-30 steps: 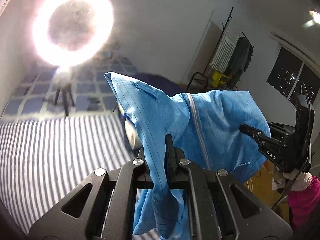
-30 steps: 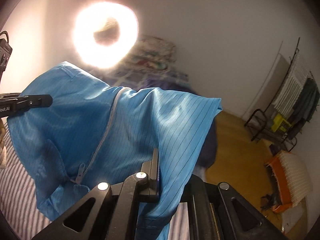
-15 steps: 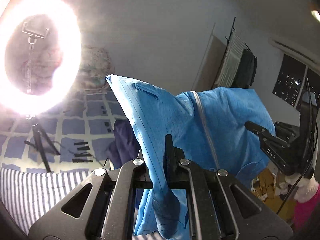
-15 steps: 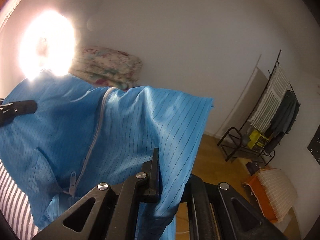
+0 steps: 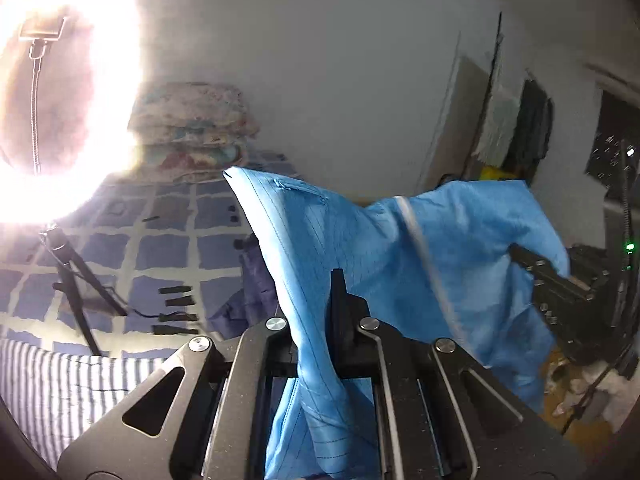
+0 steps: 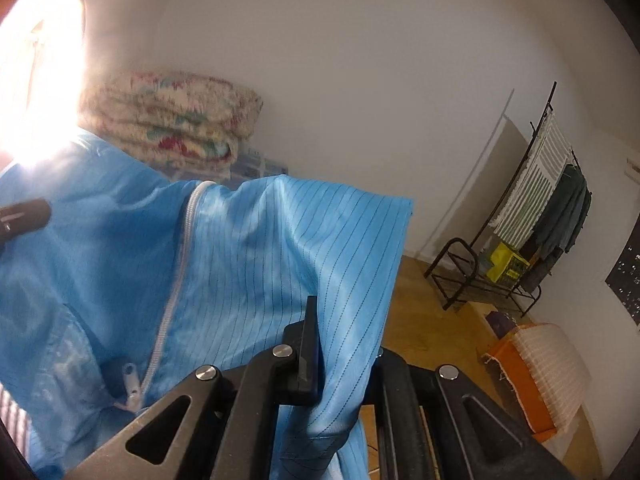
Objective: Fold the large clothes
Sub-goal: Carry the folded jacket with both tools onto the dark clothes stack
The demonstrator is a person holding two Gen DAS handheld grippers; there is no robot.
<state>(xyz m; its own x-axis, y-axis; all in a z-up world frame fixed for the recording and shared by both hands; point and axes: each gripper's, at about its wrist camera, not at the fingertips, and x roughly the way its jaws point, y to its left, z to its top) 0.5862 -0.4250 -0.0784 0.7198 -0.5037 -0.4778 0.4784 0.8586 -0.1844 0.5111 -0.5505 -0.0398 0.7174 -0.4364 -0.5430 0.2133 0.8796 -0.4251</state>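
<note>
A large light-blue pinstriped garment with a white zipper hangs stretched in the air between both grippers. My left gripper pinches its left edge; the jaws are opening slightly, with the cloth still pressed between the pads. In the right wrist view, my right gripper is shut on the opposite edge of the garment, whose cloth drapes over one finger. The right gripper shows at the far right of the left wrist view, and the left gripper's fingertip at the left edge of the right wrist view.
Below lies a bed with a striped sheet and blue checked bedding. A dark garment lies on it. Folded floral blankets sit by the wall. A ring light glares left. A clothes rack and orange basket stand right.
Both grippers have carried the stretched garment across the bed towards the folded blankets and slightly down. The ring light has slid to the left in both views. Both grips hold.
</note>
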